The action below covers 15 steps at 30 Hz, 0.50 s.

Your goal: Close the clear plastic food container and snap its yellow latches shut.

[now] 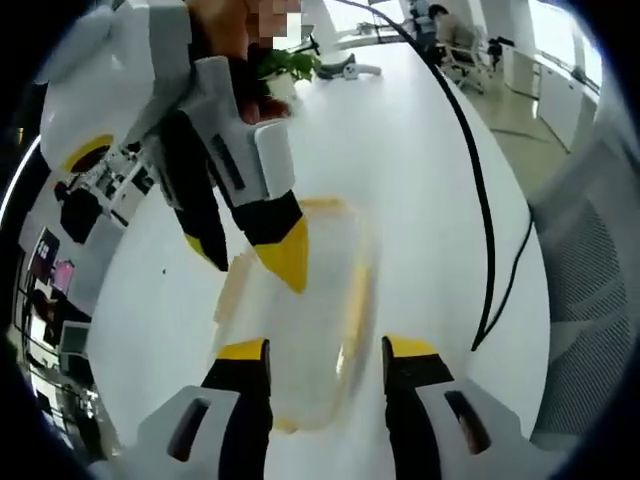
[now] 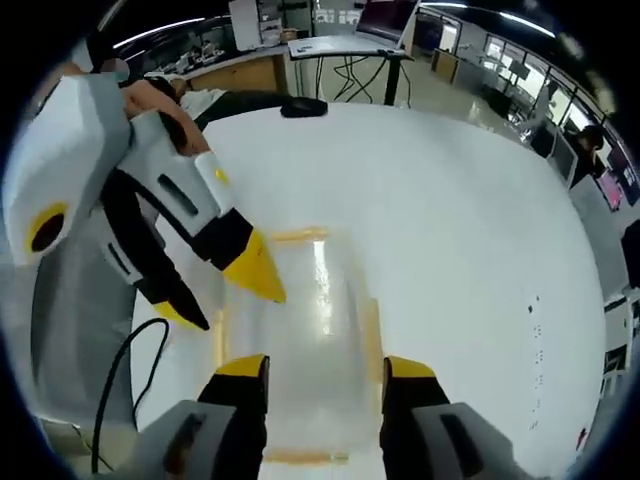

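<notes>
On the white worktop [image 2: 450,230] sits the clear plastic food container [image 2: 295,340], between both grippers; the left gripper [image 1: 325,355] and right gripper [image 2: 325,370] each stand with jaws wide, holding nothing; thin glossy walls, rounded corners, yellow latches [image 2: 297,236] along the edges; a hard, off-centre press could skid the light box on the smooth top, or leave a latch unsnapped.

1. A white table [image 1: 420,170] carries everything.
2. A black cable [image 1: 478,180] runs across the table toward its right edge.
3. A plant [image 1: 290,66] stands near the far edge.
4. A mesh chair [image 1: 590,260] sits beside the table.
</notes>
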### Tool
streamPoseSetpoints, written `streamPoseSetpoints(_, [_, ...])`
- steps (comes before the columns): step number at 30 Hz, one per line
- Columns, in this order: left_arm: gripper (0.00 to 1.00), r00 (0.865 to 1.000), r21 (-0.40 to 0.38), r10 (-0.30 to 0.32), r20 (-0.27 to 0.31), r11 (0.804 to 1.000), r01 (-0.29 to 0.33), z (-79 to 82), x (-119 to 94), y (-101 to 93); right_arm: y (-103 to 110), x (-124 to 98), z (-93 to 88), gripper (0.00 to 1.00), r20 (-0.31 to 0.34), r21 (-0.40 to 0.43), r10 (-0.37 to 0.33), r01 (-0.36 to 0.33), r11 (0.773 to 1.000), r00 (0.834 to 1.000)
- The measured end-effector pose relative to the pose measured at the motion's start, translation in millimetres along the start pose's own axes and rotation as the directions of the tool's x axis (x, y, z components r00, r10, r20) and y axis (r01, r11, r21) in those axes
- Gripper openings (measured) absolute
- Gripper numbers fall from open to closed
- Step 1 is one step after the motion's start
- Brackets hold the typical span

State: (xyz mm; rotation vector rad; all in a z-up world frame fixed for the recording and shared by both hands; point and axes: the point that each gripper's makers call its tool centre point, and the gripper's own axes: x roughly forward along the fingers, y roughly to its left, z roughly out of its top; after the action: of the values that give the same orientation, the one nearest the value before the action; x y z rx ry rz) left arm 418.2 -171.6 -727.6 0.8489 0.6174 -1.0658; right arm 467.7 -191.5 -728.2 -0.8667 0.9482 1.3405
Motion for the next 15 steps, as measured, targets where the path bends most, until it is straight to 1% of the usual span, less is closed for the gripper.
streamPoseSetpoints(3, [0.45, 1.0, -0.003, -0.002, 0.002, 1.0, 0.002, 1.5, -2, 2.5, 2, -2, -2.1, 0.47, 0.008, 0.007, -0.003, 0.003, 1.0, 1.0])
streamPoseSetpoints(6, [0.49, 1.0, -0.024, -0.01, 0.008, 1.0, 0.01, 3.5, -2, 4.5, 7, -2, -3.5, 0.48, 0.016, 0.015, -0.001, 0.001, 1.0, 1.0])
streamPoseSetpoints(12, [0.57, 1.0, -0.013, -0.025, -0.006, 1.0, 0.025, 1.6, -4, 5.3, 12, -2, -10.2, 0.55, 0.013, 0.018, -0.015, 0.015, 1.0, 1.0])
streamPoseSetpoints(13, [0.58, 1.0, -0.012, -0.027, -0.008, 1.0, 0.027, 1.0, -5, 6.0, 13, -3, -9.9, 0.56, 0.021, 0.019, -0.016, 0.016, 1.0, 1.0])
streamPoseSetpoints(15, [0.6, 1.0, -0.007, -0.021, -0.012, 1.0, 0.021, -0.9, -6, 10.3, 14, -5, -11.2, 0.56, 0.025, 0.016, -0.024, 0.024, 1.0, 0.999])
